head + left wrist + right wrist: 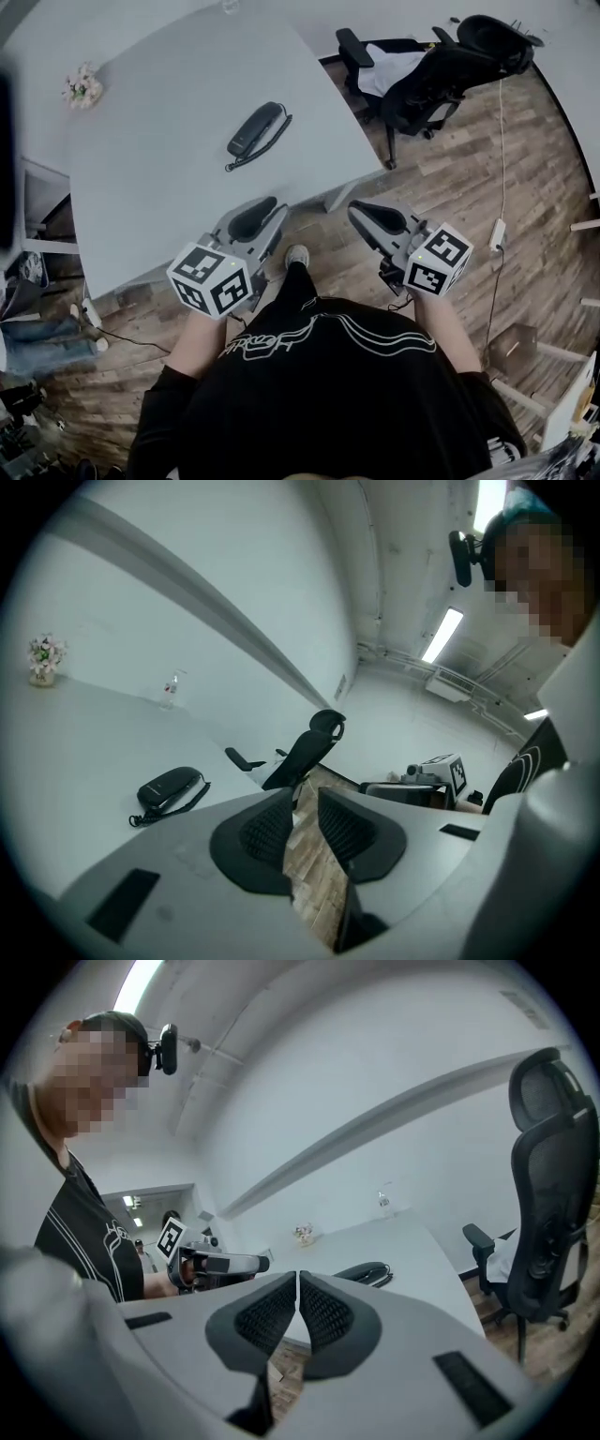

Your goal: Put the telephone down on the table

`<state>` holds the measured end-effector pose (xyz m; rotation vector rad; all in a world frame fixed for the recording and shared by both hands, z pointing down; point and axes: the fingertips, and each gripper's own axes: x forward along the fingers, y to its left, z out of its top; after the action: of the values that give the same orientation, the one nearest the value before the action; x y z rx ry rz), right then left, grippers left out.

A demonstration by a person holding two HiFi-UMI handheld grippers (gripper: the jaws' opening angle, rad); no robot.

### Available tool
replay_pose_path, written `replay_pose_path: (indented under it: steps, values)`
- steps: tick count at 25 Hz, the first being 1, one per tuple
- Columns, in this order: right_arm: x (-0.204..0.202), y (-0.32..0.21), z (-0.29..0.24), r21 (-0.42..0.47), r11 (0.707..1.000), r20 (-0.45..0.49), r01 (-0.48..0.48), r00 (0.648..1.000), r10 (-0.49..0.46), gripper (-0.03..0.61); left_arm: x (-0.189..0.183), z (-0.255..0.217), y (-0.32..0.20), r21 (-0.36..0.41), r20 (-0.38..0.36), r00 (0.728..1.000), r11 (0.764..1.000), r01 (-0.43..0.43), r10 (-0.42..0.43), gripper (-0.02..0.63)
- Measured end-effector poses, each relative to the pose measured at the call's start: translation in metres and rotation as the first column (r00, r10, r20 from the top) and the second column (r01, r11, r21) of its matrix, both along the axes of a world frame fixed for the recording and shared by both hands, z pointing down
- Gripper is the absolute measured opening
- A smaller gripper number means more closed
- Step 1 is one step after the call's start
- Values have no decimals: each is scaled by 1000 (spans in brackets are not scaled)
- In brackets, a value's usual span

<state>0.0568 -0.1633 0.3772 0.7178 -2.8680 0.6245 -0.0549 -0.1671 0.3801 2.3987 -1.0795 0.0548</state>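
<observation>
The wide pale tabletop (169, 159) carries the telephone (256, 129), which lies flat near the middle with its cord looped beside it. Neither tool touches it, so the placing looks done. Both tools are held off the near edge of the tabletop, above the floor and close to the person's body, which I take as a pull-back with nothing left to carry. The left tongs (306, 797) stand a narrow gap apart, with only floor showing between them. The right tongs (298, 1279) have their tips together and hold nothing.

The surface is smooth, matte and nearly bare. The room has plain light walls and a wood plank floor (487, 187). A black office chair (441, 75) stands off the far corner (turned away from the tabletop). A small bunch of flowers (82, 86) sits near the left edge, and a little clear bottle (170, 688) at the far edge.
</observation>
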Motion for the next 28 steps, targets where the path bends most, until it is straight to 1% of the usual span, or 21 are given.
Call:
replay_pose_path:
  steps: [2,4,6,8,10,15,21,24,28]
  values:
    - [1,23,-10,23,999,15,37,999,-38,40,14,-11,23,36,0,1000,999,-12,12,34]
    - [3,48,-18,41,997,33,73,997,-74,40,30,-19,48,58,-12,999,997,-42,43,8]
    - [6,71,-27,57,994,56,94,994,-97,40,47,-26,74,71,-24,996,994,-85,87,6]
    - [11,91,-36,74,993,81,96,991,-102,40,60,-33,94,83,-24,993,990,-110,112,6]
    - [17,108,-41,88,992,95,94,990,-102,40,69,-37,110,89,-17,992,989,-120,122,6]
    - [32,143,-49,123,988,91,93,990,-104,38,89,-45,140,99,-6,991,986,-136,137,6]
    - [41,161,-46,116,989,113,94,988,-107,38,92,-45,157,79,-10,993,990,-112,114,6]
    - [43,166,-42,108,991,126,84,987,-98,38,85,-45,163,71,-21,995,993,-93,95,6]
    - [43,168,-39,109,991,132,77,987,-91,38,76,-45,167,82,-19,997,994,-67,69,6]
